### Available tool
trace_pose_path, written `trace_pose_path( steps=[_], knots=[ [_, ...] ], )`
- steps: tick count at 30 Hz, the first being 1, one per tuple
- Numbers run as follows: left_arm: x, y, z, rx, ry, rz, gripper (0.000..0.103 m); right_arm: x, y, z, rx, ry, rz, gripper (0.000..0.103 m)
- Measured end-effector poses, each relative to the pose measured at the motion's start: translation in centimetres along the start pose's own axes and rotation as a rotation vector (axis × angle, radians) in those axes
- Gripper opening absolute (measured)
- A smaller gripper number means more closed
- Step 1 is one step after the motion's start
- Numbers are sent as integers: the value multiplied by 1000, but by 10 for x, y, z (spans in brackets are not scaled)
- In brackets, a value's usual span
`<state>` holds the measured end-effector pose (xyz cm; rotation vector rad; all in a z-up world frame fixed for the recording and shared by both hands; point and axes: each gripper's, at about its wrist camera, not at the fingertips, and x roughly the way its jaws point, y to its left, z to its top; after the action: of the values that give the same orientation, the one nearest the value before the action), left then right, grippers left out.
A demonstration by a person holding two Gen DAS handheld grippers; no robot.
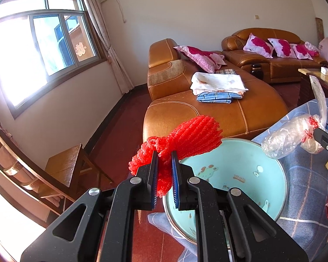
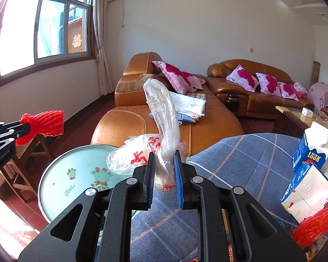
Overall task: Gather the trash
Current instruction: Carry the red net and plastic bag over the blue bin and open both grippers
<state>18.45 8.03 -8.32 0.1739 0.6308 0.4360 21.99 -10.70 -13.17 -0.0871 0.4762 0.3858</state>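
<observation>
Blue checked cloth [image 2: 240,163], "LOOK" carton [image 2: 312,150], perhaps milk.

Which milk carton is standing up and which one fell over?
The blue carton with the white cap stands upright. The other carton, nearer the camera, lies tipped on the checked cloth.

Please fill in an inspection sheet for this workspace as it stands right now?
Surface: blue checked cloth covers the table.
Job's things: red foam net and clear plastic bag, both held; light-blue basin at the table edge, nothing seen inside.
Clutter: milk cartons and a red bag at the right.
Grippers: left hand-held gripper shut on the net, at the basin's rim; right hand-held gripper shut on the bag.
Cables: nothing seen.
Surroundings: leather sofa with pillows and folded cloths, window, wooden chair.
</observation>
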Motion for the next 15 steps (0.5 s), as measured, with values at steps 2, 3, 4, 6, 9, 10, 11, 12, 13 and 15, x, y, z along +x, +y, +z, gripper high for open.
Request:
trace_pose_path(
  steps=[2,3,4,6,9,10,11,12,13,15],
  knots=[
    [-1,0,0,2,2,-3,11,0,3,0,-13,1,-1,17],
    [0,-1,0,4,3,-4,11,0,5,0,-19,2,-1,17],
    [0,-1,1,5,5,-4,11,0,7,0,-27,5,0,17],
    [1,-1,1,6,9,-10,11,1,12,0,-45,7,0,17],
    [1,0,1,6,12,-14,11,1,14,0,-58,7,1,17],
    [1,0,2,7,13,-15,11,1,13,0,-57,6,2,17],
    [1,0,2,7,12,-15,11,1,12,0,-55,6,4,17],
    [1,0,2,8,13,-16,11,1,11,1,-52,8,4,17],
    [1,0,1,8,15,-19,11,1,10,1,-50,8,4,17],
    [1,0,1,10,16,-20,11,1,9,0,-52,8,6,17]
  ],
)
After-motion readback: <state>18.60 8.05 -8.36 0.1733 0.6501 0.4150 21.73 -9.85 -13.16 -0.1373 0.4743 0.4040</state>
